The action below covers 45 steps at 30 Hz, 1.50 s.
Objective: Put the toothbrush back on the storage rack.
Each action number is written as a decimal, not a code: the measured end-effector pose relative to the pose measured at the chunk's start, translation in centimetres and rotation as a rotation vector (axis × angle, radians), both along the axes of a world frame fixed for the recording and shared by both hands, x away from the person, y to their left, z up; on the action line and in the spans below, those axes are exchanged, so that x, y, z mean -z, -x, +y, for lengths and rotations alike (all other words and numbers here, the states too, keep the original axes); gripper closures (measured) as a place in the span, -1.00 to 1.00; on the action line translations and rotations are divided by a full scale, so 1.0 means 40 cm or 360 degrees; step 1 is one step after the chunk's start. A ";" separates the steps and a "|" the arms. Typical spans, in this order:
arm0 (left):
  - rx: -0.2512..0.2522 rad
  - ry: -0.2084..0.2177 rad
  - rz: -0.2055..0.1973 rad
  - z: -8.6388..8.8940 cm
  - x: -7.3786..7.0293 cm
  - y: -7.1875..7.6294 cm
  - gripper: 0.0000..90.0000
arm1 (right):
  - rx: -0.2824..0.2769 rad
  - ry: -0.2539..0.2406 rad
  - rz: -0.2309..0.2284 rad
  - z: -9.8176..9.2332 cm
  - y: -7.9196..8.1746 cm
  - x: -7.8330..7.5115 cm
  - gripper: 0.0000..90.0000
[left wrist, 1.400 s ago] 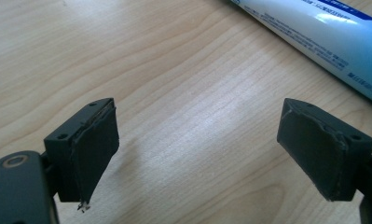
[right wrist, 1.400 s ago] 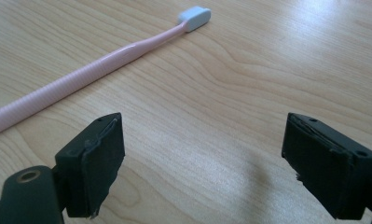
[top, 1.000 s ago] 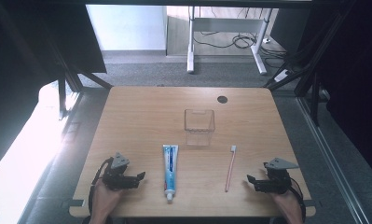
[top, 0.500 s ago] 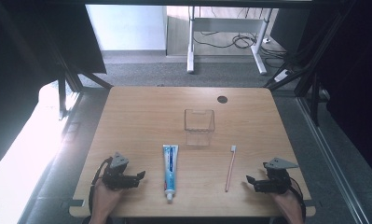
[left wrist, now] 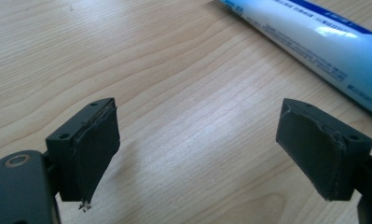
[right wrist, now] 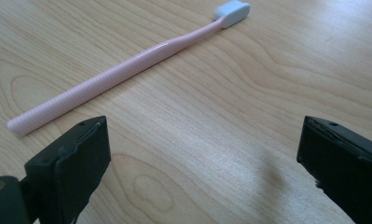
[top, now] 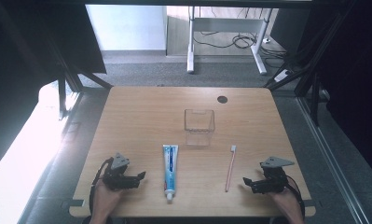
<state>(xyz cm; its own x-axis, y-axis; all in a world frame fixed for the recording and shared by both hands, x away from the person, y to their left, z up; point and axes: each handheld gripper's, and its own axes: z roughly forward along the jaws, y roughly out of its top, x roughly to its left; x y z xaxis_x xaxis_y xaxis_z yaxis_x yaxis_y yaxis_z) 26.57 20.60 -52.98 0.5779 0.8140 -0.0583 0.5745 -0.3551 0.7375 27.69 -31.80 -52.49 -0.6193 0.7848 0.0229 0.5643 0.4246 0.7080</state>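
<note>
A blue and white toothpaste tube lies lengthwise near the table's front, cap toward me. To its left my left gripper rests on the wood and points toward the tube. In the left gripper view the jaws stand open over bare wood, with the tube beyond them at upper right. A pink toothbrush with a white head lies right of centre. My right gripper sits to its right, pointing at it. Its jaws have just been opening and hold nothing; the toothbrush lies ahead of them.
A clear square container stands empty at the middle of the wooden table. A dark round cable hole sits near the far edge. Black frame legs flank the table, and a white desk frame stands on the floor beyond.
</note>
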 end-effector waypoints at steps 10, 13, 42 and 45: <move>0.0003 -0.0029 0.0003 -0.001 0.003 -0.001 -0.70 | 0.0053 0.0026 0.0096 0.012 -0.006 -0.012 -0.95; 0.0001 -0.0025 0.0002 0.001 0.003 -0.001 -0.70 | 0.0056 0.0049 0.0114 0.019 -0.005 -0.018 -0.84; 0.0032 -0.0056 0.0019 -0.010 0.011 -0.004 -0.70 | -0.0259 0.0041 0.0189 0.091 -0.027 -0.072 1.00; 0.0040 -0.0066 0.0017 -0.011 0.011 -0.003 -0.70 | -0.0303 -0.0006 0.0212 0.110 -0.033 -0.076 1.00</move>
<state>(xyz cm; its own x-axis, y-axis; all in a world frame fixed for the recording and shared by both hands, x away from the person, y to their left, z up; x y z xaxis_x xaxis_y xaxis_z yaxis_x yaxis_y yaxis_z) 26.70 20.16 -53.41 0.5979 0.8010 -0.0310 0.5726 -0.3997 0.7158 29.02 -27.42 -49.44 -0.7474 0.6540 0.1167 0.5628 0.5299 0.6344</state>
